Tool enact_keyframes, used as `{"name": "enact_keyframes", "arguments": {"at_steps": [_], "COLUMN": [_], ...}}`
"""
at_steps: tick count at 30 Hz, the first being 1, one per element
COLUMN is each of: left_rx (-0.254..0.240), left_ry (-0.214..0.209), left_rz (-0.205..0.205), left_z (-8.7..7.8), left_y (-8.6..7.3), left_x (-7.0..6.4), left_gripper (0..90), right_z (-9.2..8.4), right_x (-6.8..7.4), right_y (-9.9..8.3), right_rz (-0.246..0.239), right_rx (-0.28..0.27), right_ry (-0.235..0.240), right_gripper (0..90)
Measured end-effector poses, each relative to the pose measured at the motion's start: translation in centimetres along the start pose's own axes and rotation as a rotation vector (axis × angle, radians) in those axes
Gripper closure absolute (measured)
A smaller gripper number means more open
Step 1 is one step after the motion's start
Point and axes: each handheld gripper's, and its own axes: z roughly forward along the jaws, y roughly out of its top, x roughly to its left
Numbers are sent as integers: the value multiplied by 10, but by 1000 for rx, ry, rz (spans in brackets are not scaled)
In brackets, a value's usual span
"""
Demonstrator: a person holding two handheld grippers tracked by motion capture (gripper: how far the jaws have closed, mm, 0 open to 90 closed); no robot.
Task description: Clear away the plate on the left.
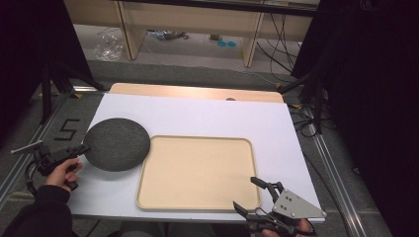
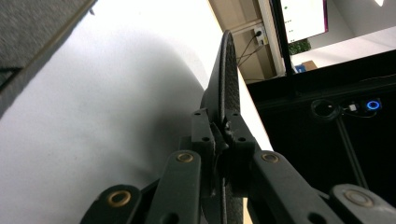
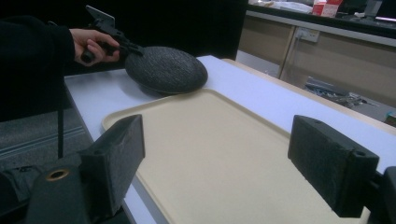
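Table: the big white flat table [image 1: 197, 113] carries everything; it is the largest thing here.
Tray: a wide beige plastic tray with rounded corners [image 1: 197, 205] lies flat on the table, near the person's edge; nothing lies inside it.
Plate: a round dark grey speckled stone-like plate [image 1: 116, 144] sits left of the tray; its right rim just meets or hangs over the tray's left edge; in the right claw view it looks tipped, its left side lifted; being round it has no long side; its flat face points mostly up.
Left claw: the left black claw [image 1: 83, 148] is pinched tight on the plate's left rim [image 2: 229, 93]; the rim stands thin between the two pads.
Right claw: the right black claw [image 1: 251, 192] waits wide open over the tray's near right corner, holding nothing.
Doing it well: I think the plate is going onto the tray; keep the pinch firm, lift the rim enough to clear the tray's lip, slide slowly toward the middle, set it flat, then let go.
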Motion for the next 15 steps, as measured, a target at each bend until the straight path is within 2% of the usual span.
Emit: {"name": "enact_keyframes", "arguments": {"at_steps": [2,6,9,11,15], "left_rx": [0,2,1,-2,-5], "left_ry": [8,-4,-24,-7,-52], "left_rz": [-4,-25,-24,-41,-59], "left_z": [0,-1,-1,-1,-2], "left_y": [0,0,0,-1,-1], "left_x": [-1,0,-1,-2,-4], "left_gripper": [838,836,835,835,835], "right_z": [0,1,0,0,0], "right_x": [0,1,1,1,1], "right_y": [0,0,1,0,1], "right_rz": [0,-2,-6,-6,-10], "right_rx": [4,-1,7,3,4], "right_ry": [5,14,5,14,11], "right_gripper": [200,200,200,200,200]}}
